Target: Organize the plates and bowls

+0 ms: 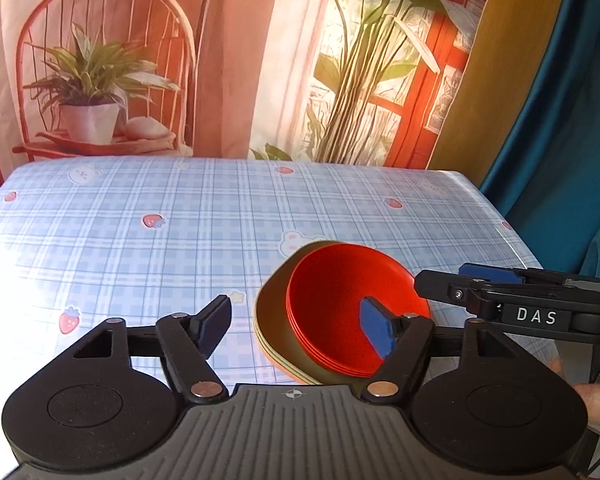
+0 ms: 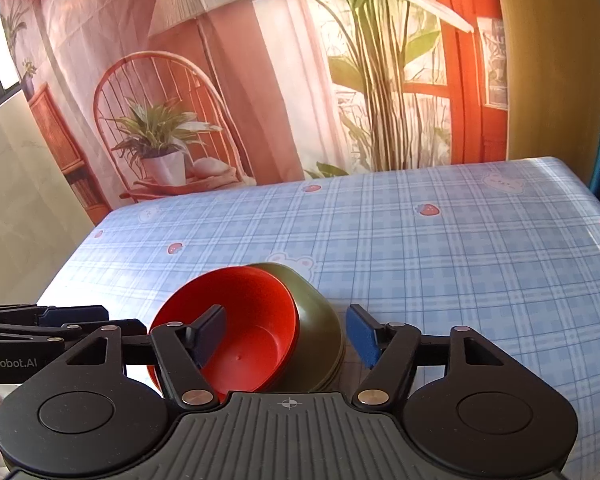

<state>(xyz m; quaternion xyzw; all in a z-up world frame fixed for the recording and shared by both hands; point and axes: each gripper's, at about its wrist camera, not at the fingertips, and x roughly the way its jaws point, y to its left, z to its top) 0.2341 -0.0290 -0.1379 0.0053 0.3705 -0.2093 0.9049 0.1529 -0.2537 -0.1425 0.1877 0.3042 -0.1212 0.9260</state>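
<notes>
Hovering, both spread wide and gripping nothing: left claw [image 1: 300, 326], right claw [image 2: 286, 334], straddling nested bowls [image 2: 256, 336] on desk [image 2: 440, 248].

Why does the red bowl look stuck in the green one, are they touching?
Touching. The right wrist view shows the red bowl nested in the green bowl, rims meeting with no gap; both claws stand open.
</notes>
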